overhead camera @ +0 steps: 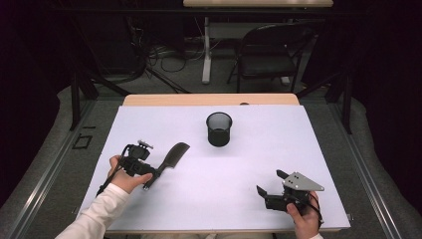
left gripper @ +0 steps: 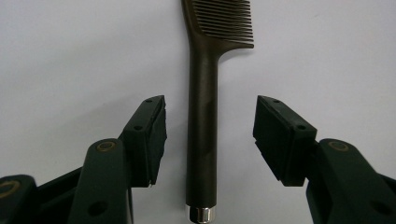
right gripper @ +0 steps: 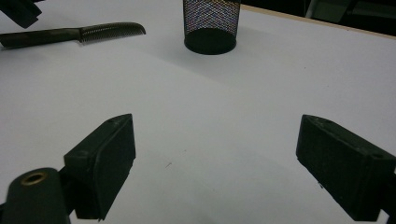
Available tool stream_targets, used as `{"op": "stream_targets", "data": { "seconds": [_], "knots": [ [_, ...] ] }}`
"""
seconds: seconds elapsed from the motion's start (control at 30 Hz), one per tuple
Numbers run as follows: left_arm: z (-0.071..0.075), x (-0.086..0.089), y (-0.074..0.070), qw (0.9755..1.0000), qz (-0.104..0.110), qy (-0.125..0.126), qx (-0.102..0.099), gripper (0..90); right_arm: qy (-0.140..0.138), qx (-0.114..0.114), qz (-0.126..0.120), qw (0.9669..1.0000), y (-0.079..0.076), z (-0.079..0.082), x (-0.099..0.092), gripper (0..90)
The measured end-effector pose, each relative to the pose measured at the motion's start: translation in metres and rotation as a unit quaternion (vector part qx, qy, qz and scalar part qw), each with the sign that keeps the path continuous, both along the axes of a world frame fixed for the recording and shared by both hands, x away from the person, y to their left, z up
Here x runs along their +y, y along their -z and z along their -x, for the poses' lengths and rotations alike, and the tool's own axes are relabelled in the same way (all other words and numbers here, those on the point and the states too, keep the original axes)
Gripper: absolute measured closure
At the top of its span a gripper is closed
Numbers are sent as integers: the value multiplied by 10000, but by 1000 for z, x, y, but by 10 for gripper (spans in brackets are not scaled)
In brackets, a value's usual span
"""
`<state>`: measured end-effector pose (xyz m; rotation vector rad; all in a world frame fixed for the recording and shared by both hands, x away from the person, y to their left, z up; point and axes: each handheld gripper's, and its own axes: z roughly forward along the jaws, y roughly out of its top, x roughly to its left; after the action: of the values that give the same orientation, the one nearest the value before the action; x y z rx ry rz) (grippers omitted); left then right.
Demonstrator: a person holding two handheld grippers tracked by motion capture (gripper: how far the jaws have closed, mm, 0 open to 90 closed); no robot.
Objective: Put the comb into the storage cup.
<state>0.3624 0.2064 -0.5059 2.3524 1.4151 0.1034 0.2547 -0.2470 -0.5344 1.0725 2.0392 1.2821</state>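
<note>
A dark comb [overhead camera: 171, 157] with a long handle lies flat on the white table [overhead camera: 224, 169], left of the middle. My left gripper [overhead camera: 152, 174] is at the handle's near end. In the left gripper view the comb's handle [left gripper: 201, 135] runs between the two pads [left gripper: 154, 135], with a gap of bare table on each side, so the left gripper [left gripper: 210, 135] is open around it. A black mesh cup [overhead camera: 219, 129] stands upright behind the middle. My right gripper [overhead camera: 271, 181] rests at the front right, open, with nothing between its jaws. From there the comb [right gripper: 79, 33] and the cup [right gripper: 210, 25] lie far ahead.
Beyond the table's far edge stand a black folding chair [overhead camera: 271, 52], a white table leg [overhead camera: 206, 50] and loose cables on the floor. Dark frame posts [overhead camera: 74, 94] flank the table on both sides.
</note>
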Motion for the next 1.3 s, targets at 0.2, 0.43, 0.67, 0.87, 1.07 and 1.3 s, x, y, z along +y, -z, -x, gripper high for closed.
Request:
{"op": "stream_targets", "data": {
  "seconds": [0.2, 0.43, 0.67, 0.87, 1.07, 1.3],
  "knots": [
    [-1, -3, 4, 9998, -146, 105, 90, 440, -10, 8, -1, 10000, 0, 0, 0, 121],
    [-2, -4, 9, 9997, -177, 87, 122, 467, -19, 0, 10, 10000, 0, 0, 0, 123],
    [-3, -5, 13, 9993, -272, 101, 228, 504, -38, 7, 19, 10000, 0, 0, 1, 126],
    [-4, -7, 17, 9987, -343, 162, 339, 569, -49, 19, 39, 10000, 0, 0, 1, 129],
    [-4, -9, 20, 9981, -505, 171, 308, 605, -70, 26, 54, 10000, 0, 0, 1, 134],
    [-3, -10, 20, 9978, -562, 205, 298, 628, -77, 24, 44, 10000, 1, 0, 2, 136]
  ]
}}
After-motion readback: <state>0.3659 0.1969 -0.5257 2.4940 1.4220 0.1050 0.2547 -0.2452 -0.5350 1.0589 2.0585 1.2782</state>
